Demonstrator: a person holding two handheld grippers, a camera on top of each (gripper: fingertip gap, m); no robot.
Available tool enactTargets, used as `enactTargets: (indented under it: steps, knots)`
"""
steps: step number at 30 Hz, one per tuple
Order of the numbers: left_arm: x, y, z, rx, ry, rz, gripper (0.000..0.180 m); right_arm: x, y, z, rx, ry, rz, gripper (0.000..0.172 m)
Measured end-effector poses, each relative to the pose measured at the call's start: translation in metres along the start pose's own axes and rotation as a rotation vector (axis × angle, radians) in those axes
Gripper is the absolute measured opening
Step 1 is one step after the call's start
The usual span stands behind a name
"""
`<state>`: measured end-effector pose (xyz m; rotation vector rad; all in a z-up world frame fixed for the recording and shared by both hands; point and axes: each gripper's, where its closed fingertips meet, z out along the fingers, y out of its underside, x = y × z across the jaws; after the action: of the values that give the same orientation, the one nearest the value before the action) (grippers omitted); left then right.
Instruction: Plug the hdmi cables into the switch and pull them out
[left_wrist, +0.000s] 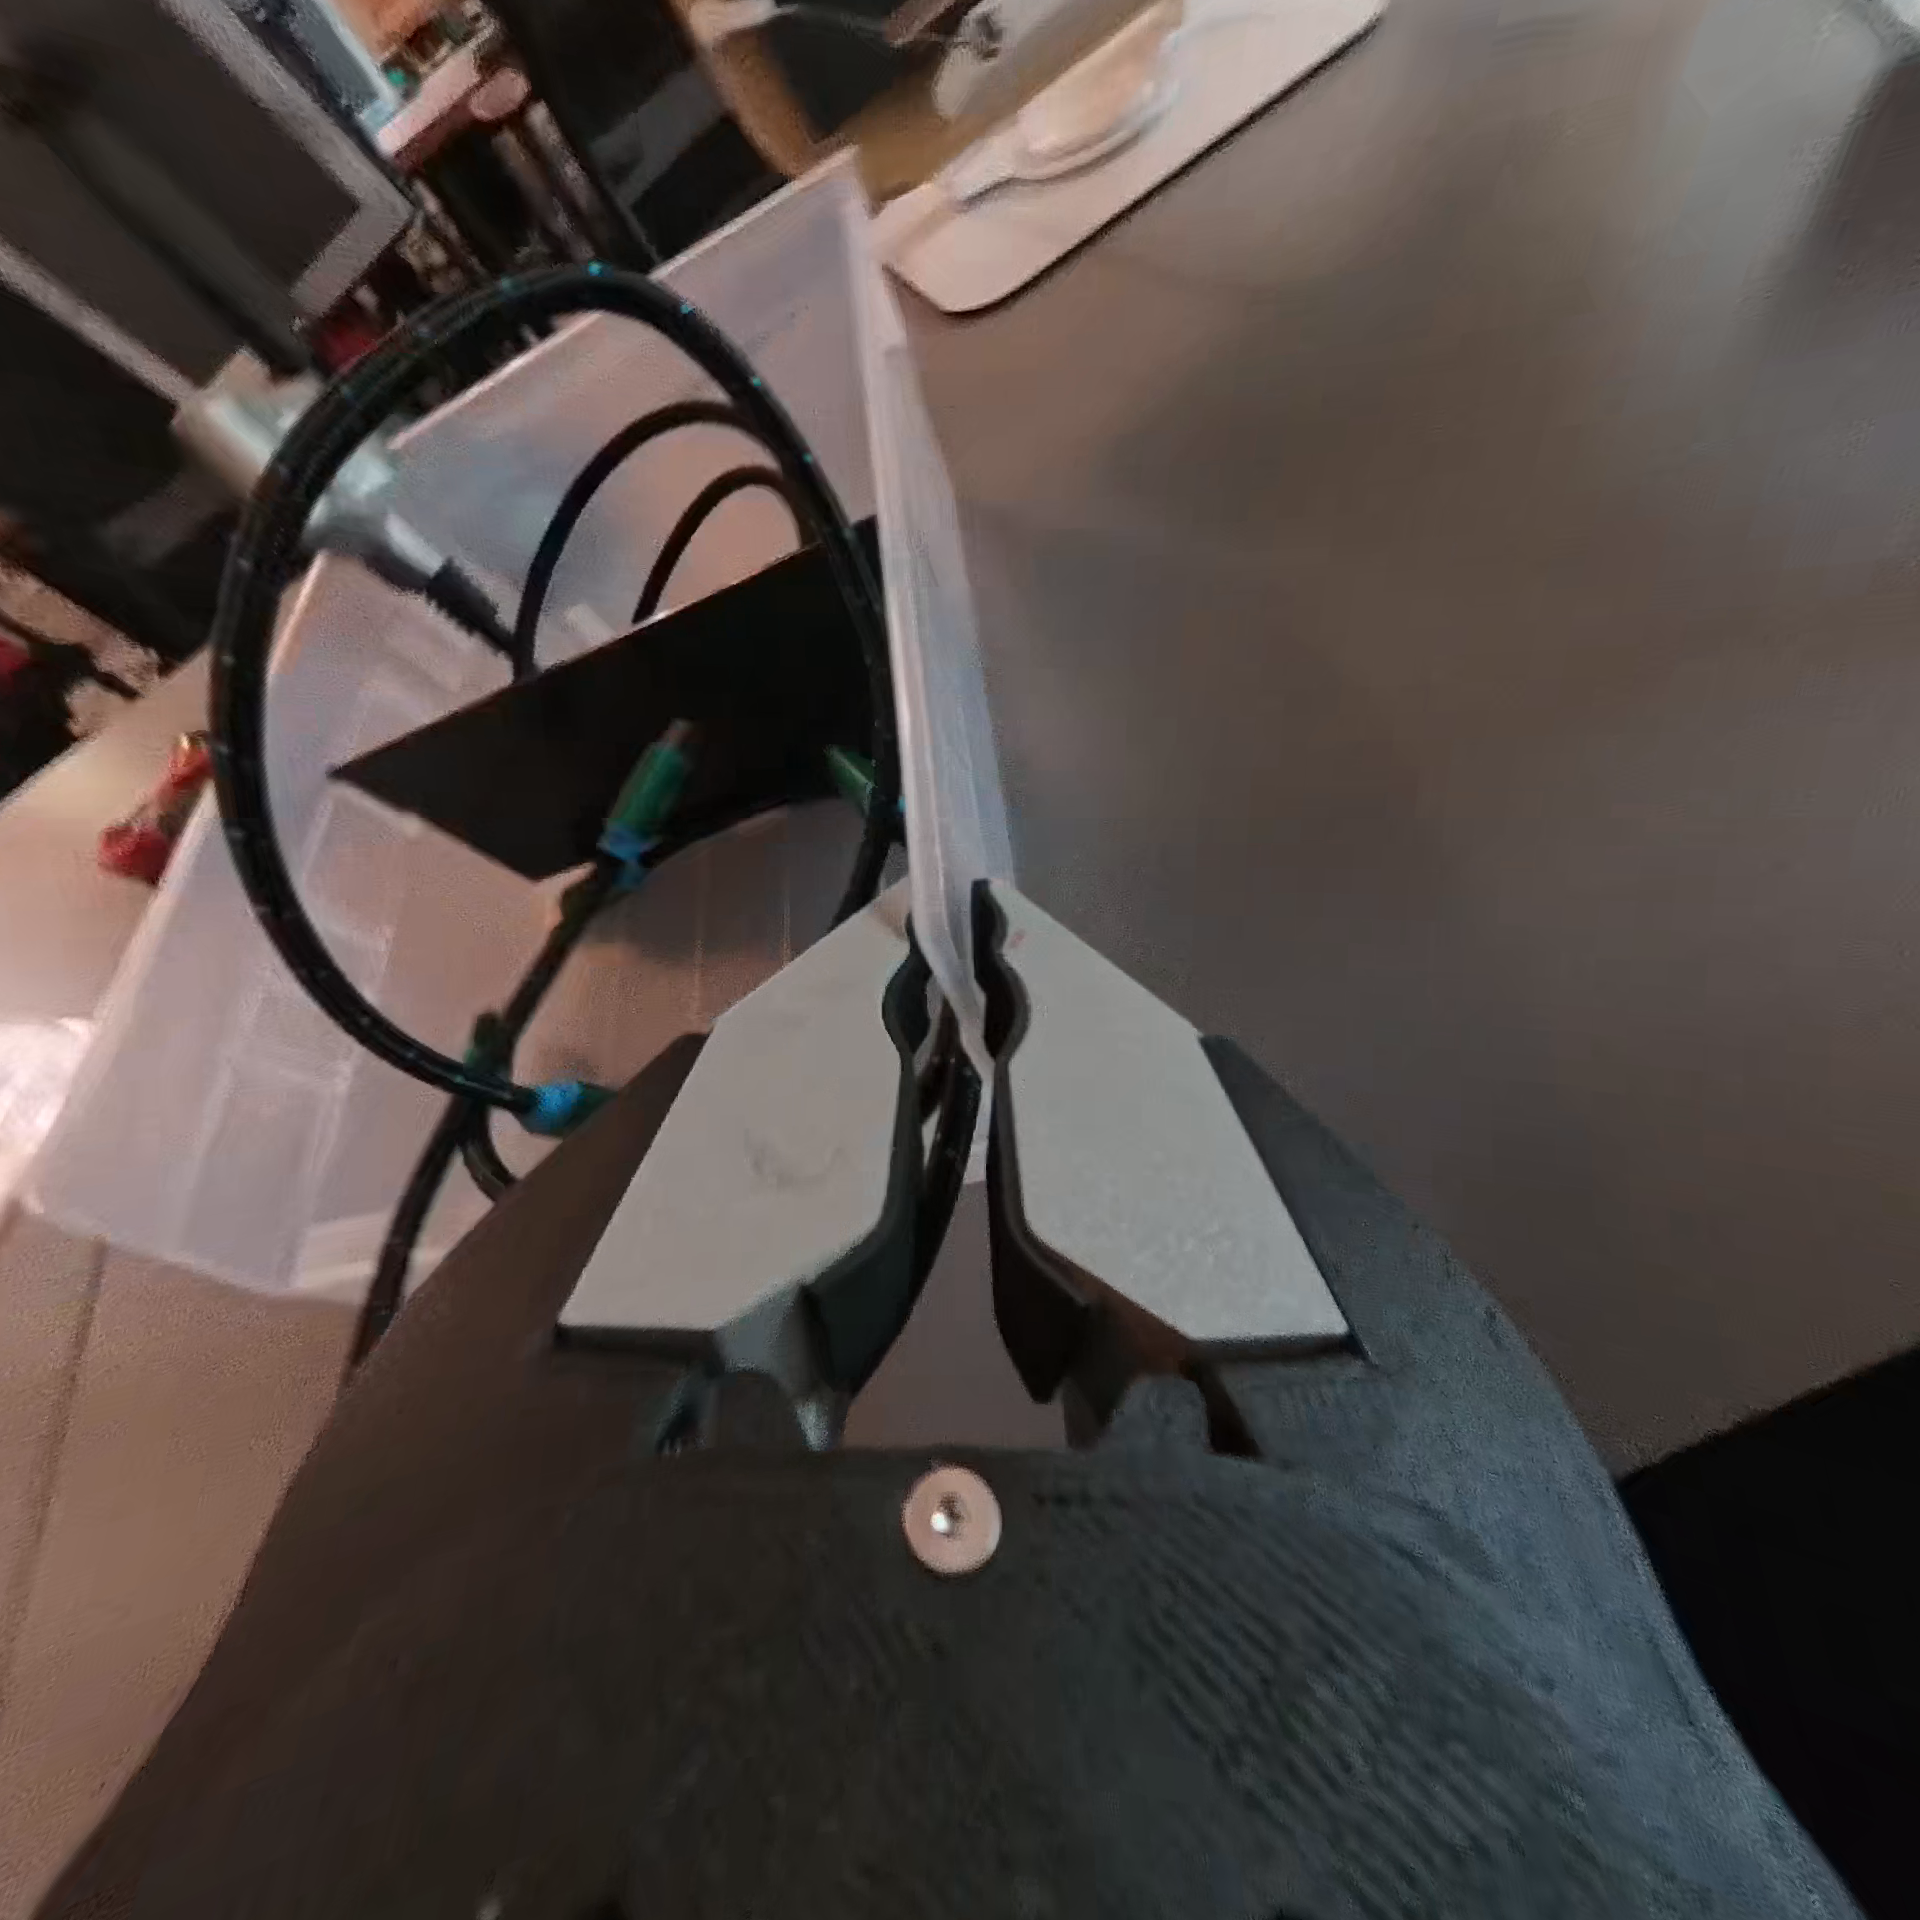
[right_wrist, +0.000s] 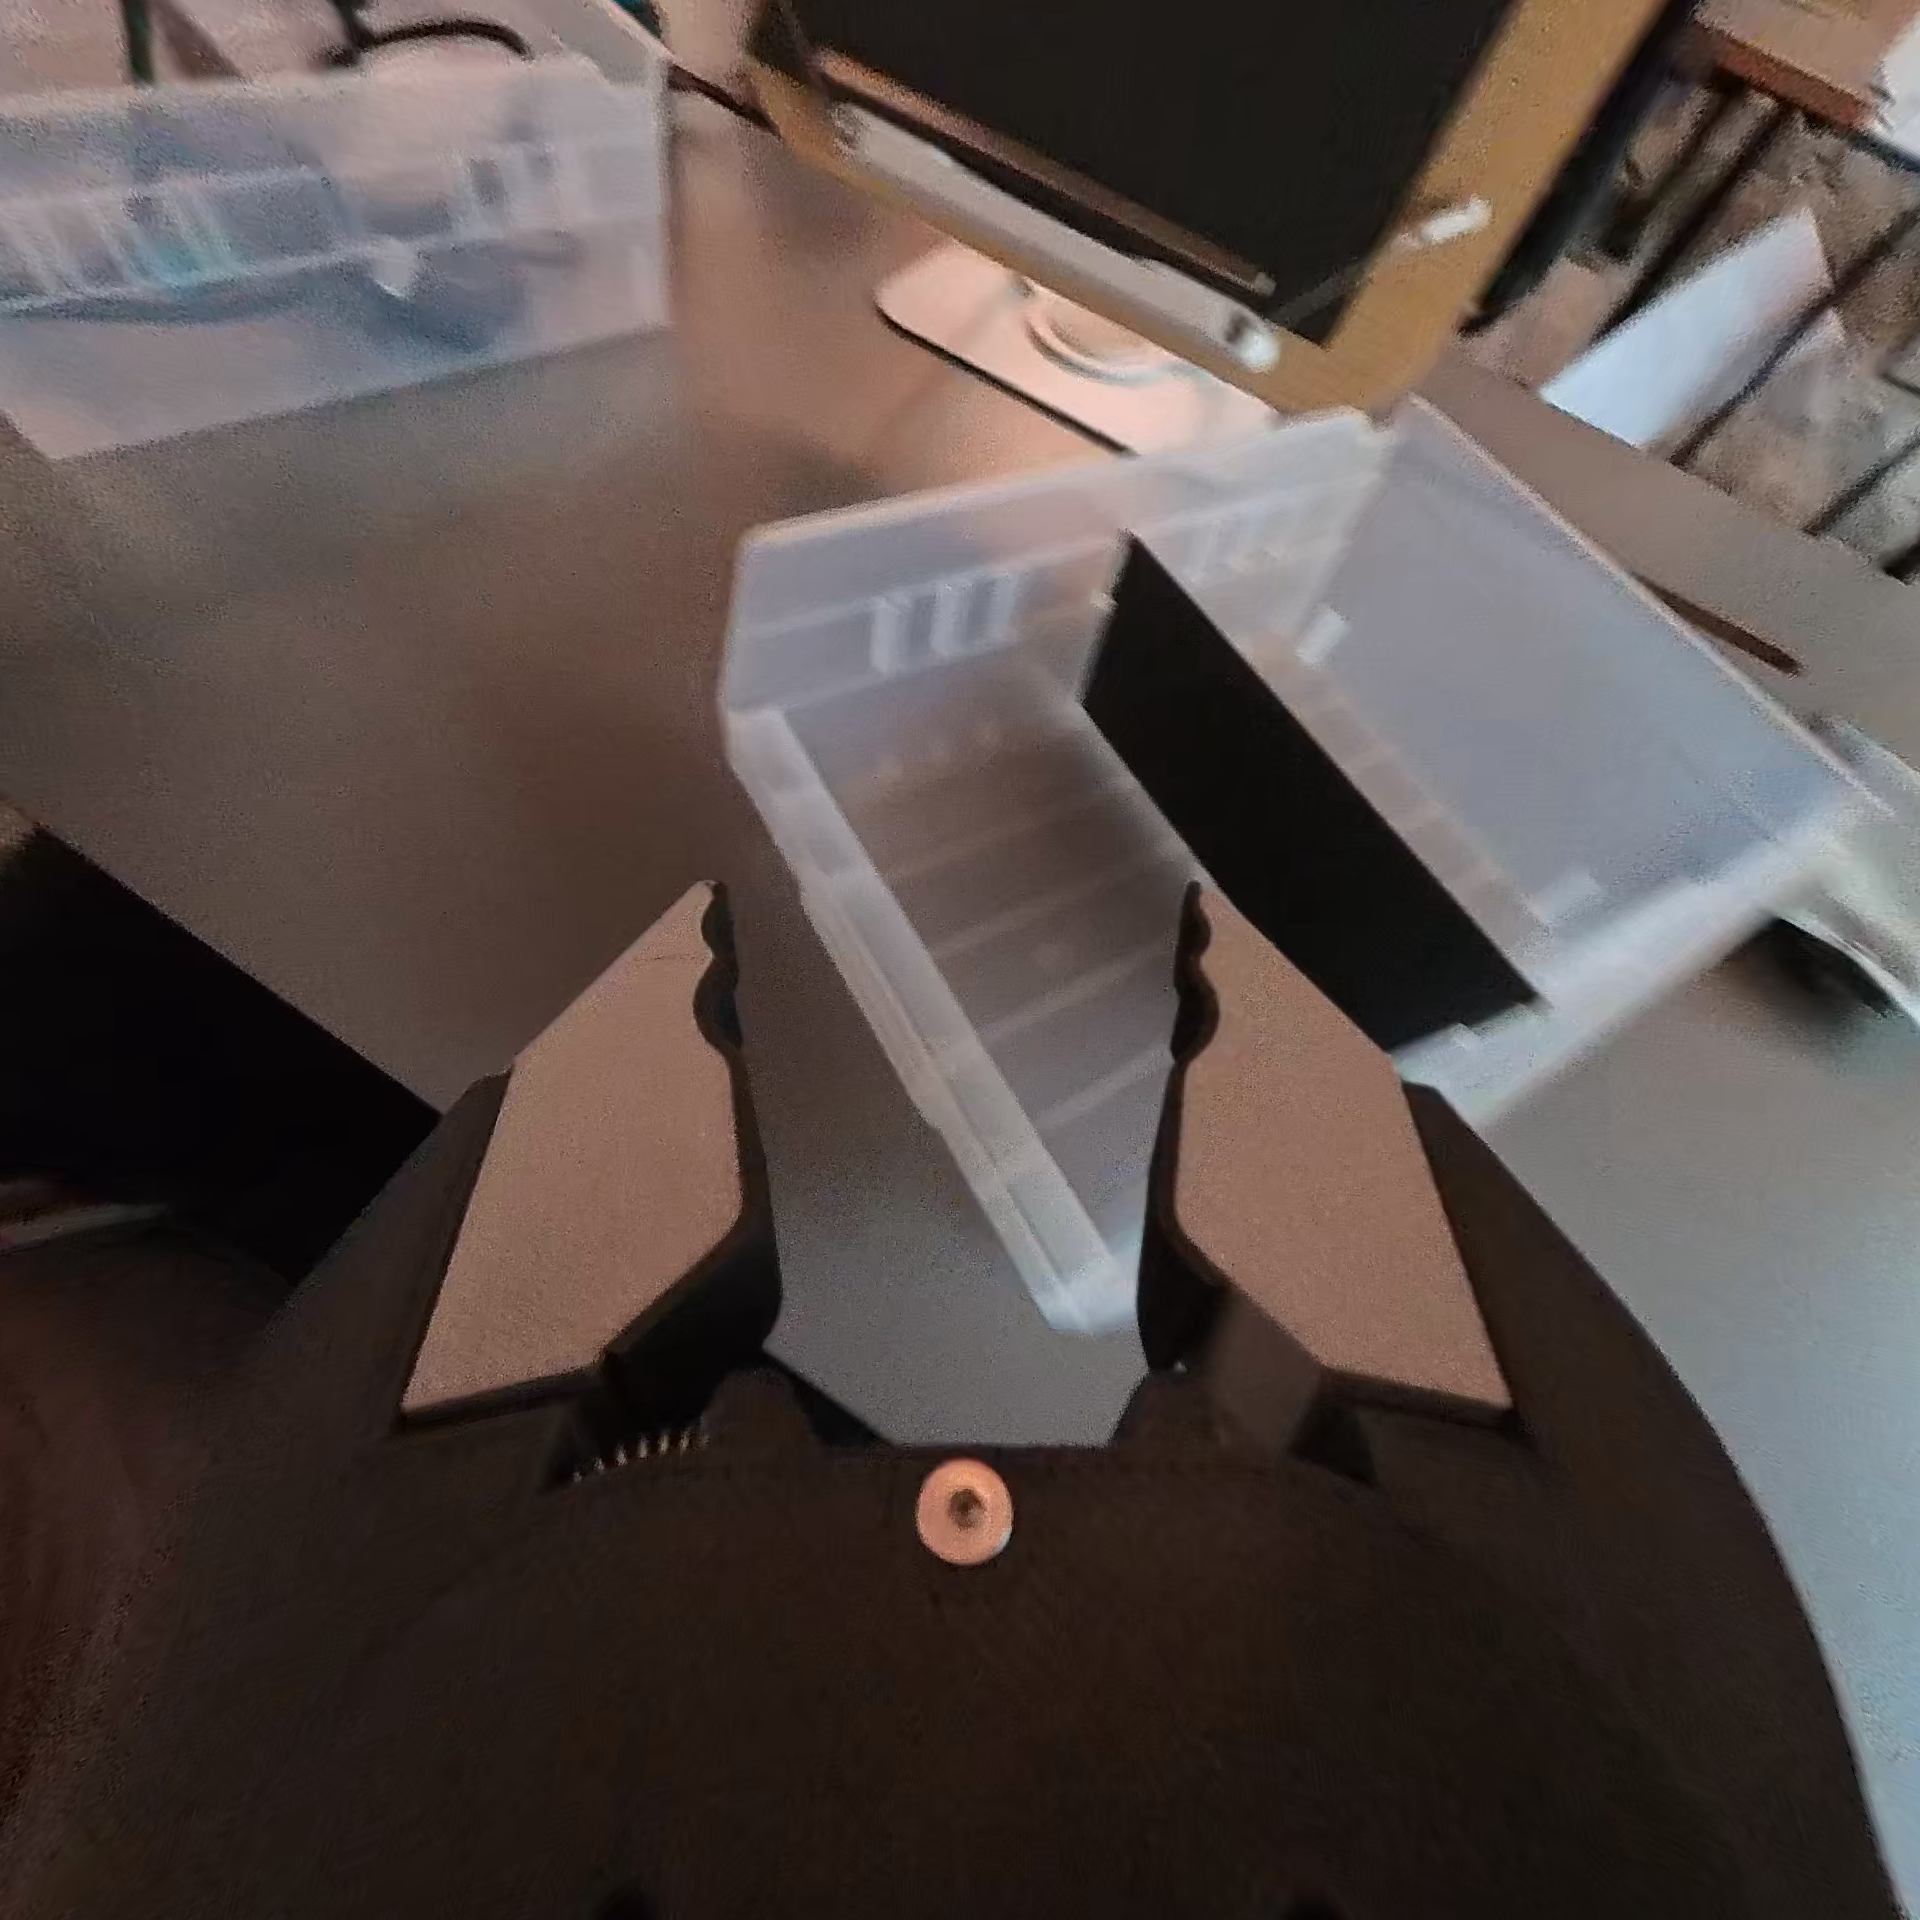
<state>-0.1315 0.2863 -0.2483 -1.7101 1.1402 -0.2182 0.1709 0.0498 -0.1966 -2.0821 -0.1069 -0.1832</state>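
Between my left gripper's (left_wrist: 961, 987) fingers sits the thin rim of a clear plastic bin (left_wrist: 914, 582), and both black pads are clamped tight on that wall, nearly closed. Just left of the pinch, inside the bin, I see a flat black box (left_wrist: 623, 727), which I take for the switch, standing tilted on its edge. Two green-tipped HDMI plugs (left_wrist: 644, 790) reach up to its near face; blur keeps me from saying whether they are seated. Their black braided cables (left_wrist: 312, 582) loop up high over the bin and curl back down to the near left, with a blue-collared plug end (left_wrist: 556, 1103) lying close to my left finger. To the right, the grey table (left_wrist: 1455, 623) runs off to a monitor stand's base (left_wrist: 1091, 166) at the far edge.

On my right gripper (right_wrist: 956, 977), the jaws stand wide apart with nothing in them. Past the tips lies another clear plastic bin (right_wrist: 935, 644) with a black panel (right_wrist: 1299, 810) upright inside it, its near corner showing between my fingers without touching either pad. A third clear bin (right_wrist: 312, 239) sits far left, and a dark monitor (right_wrist: 1143, 114) is at the back.
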Motion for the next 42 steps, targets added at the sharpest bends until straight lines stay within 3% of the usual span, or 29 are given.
enactTargets:
  steps: [4,7,11,14,17,18,20,24,27,31,35,39,42]
  knots:
    - [-0.031,0.019,-0.011,0.003,-0.034,-0.166,0.004,-0.054,-0.014,0.046,0.039,-0.089,-0.064,0.085]
    - [-0.037,0.022,-0.013,0.013,-0.032,-0.26,0.004,-0.07,-0.03,0.083,0.05,-0.058,-0.1,0.088]
    - [-0.022,0.009,-0.003,0.02,-0.049,-0.258,0.002,-0.066,-0.057,0.123,0.089,0.042,-0.06,0.096]
    - [0.01,-0.011,0.008,0.05,0.012,-0.201,0.003,-0.044,-0.055,0.143,0.043,0.165,-0.072,0.085]
    - [0.03,-0.021,0.012,0.062,0.074,-0.131,0.01,-0.025,-0.043,0.131,0.03,0.224,-0.114,0.055]
    - [0.031,-0.021,0.012,0.065,0.077,-0.112,0.011,-0.025,-0.034,0.125,0.021,0.181,-0.111,0.06]
    - [0.03,-0.02,0.009,0.071,0.078,-0.079,0.011,-0.022,-0.015,0.103,0.008,0.104,-0.058,0.054]
    - [0.008,-0.006,-0.001,0.052,-0.051,0.006,0.004,0.011,0.019,0.053,-0.033,0.141,-0.059,0.064]
    - [-0.007,0.006,-0.011,0.079,-0.039,-0.114,0.002,0.029,0.037,0.031,-0.066,0.149,-0.053,0.049]
    - [-0.03,0.024,-0.027,0.067,-0.146,-0.159,0.005,0.052,0.048,0.023,-0.051,0.188,0.011,0.037]
    - [-0.02,0.021,-0.028,0.077,-0.078,-0.176,0.002,0.067,0.049,0.019,-0.061,0.238,0.012,0.052]
    - [-0.004,0.005,-0.024,0.103,0.046,-0.267,0.005,0.063,0.014,-0.013,0.034,0.298,-0.02,0.056]
    - [0.005,-0.008,-0.012,0.096,0.07,-0.229,0.005,0.026,-0.014,-0.029,0.117,0.168,-0.017,0.058]
